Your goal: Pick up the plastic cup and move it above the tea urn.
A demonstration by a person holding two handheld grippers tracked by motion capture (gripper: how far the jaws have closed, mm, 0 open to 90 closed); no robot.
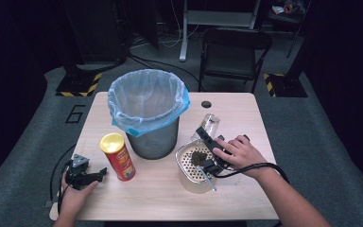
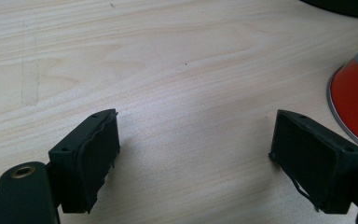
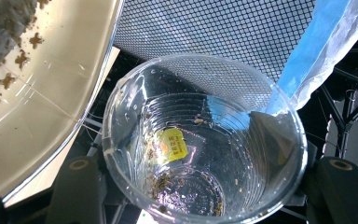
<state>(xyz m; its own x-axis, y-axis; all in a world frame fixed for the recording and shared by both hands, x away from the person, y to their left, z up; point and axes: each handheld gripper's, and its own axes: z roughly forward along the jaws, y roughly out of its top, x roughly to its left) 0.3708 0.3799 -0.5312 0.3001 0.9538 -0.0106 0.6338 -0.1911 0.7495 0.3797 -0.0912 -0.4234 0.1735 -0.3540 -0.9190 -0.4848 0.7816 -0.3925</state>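
— Listing, largest first: bin (image 1: 147, 111) beyond the right gripper (image 1: 207, 137); strainer (image 1: 194, 166) beside it; why tilted?
— Jaws clamp a clear cup (image 3: 204, 140), mouth toward camera, seemingly emptied of dregs.
— Left gripper (image 2: 193, 154)?
— Wide open, empty, can (image 2: 356, 105) just right.

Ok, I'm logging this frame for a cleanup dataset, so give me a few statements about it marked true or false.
1. The right gripper holds a clear plastic cup. True.
2. The left gripper is clamped on the red chip can. False: it is open over bare table, the can beside it.
3. The trash bin has a blue bag liner. True.
4. The chip can lies on its side. False: it stands upright.
5. The perforated metal strainer holds dark residue. True.
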